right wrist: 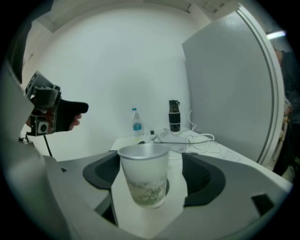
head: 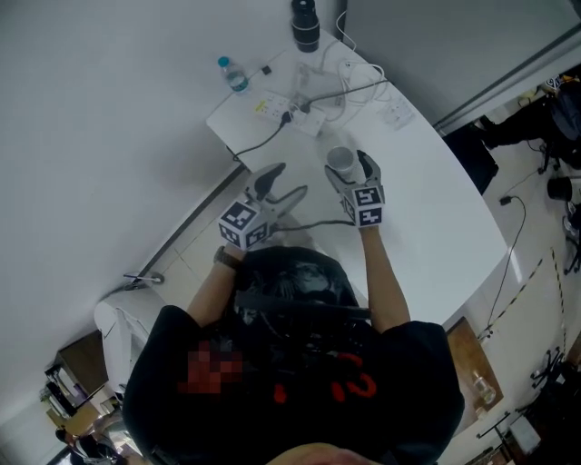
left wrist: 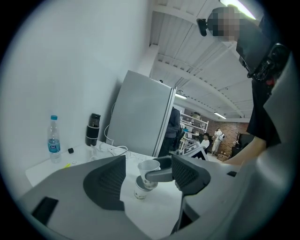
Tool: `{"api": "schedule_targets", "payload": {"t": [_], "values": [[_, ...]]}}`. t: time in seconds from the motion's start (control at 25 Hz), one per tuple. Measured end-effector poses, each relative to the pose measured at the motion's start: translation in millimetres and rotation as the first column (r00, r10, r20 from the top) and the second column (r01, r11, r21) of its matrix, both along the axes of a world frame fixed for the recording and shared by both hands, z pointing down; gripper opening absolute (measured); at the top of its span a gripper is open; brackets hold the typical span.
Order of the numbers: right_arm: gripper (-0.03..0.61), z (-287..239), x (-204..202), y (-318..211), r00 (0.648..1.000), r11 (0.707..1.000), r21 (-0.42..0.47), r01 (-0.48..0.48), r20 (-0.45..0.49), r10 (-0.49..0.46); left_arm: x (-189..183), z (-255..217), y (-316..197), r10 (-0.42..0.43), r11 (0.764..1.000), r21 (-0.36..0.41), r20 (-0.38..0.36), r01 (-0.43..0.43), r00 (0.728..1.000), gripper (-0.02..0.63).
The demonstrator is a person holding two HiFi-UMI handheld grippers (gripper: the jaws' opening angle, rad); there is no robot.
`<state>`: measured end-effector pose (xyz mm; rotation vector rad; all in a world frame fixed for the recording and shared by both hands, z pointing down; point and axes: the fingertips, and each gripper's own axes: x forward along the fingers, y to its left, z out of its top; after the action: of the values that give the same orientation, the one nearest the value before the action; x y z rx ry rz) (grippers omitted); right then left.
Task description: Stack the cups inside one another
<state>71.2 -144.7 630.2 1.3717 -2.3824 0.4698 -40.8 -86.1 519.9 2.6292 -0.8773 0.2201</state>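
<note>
Right tongs (right wrist: 152, 164): spread wide, with a paper cup (right wrist: 144, 180) standing between them. A strip of desk shows between the cup and one pad, so I read no grip on it.

Left tongs (head: 285, 184): spread, with nothing between them. They sit off to the left of the cups and apart from them.

Cups: two, near the middle of the white desk (head: 436, 209). In the left gripper view, the paper cup seems seated part-way in a lower cup (left wrist: 139, 191) and leans a little. One finger of the right tongs lies just beside its wall.

Handling, my judgement: thin paper and very light, with walls that dent under a hard pinch and a stack that tips at a nudge. I would take hold lightly at the wall just under the rim, then press straight down to seat it.

Arms: both forearms reach forward from the body, the right forearm (head: 386, 272) straight out to the cups. Both tongs point away and slightly down.

Also on the desk: water bottle (head: 234, 74), black flask (head: 306, 25), cables (head: 354, 86).
</note>
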Motion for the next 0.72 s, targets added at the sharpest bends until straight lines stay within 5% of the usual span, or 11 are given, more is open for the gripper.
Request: {"api": "schedule_targets", "payload": {"t": [0.48,0.64,0.72], "values": [[0.423,-45,22,37,0.987,0.997,0.045,-0.06,0.151,0.053,9,-17,-5,0.056,0.998,0.03,0.0,-0.056,0.998,0.311],[0.375,-88,18,43,0.982,0.988,0.138,-0.069,0.185,0.043,20,-29,-2,0.084,0.994,0.065,0.014,-0.085,0.996,0.31],[0.267,-112,17,49,0.983,0.974,0.213,-0.081,0.181,0.042,24,-35,-1,0.093,0.992,0.083,0.015,-0.093,0.996,0.31]]}}
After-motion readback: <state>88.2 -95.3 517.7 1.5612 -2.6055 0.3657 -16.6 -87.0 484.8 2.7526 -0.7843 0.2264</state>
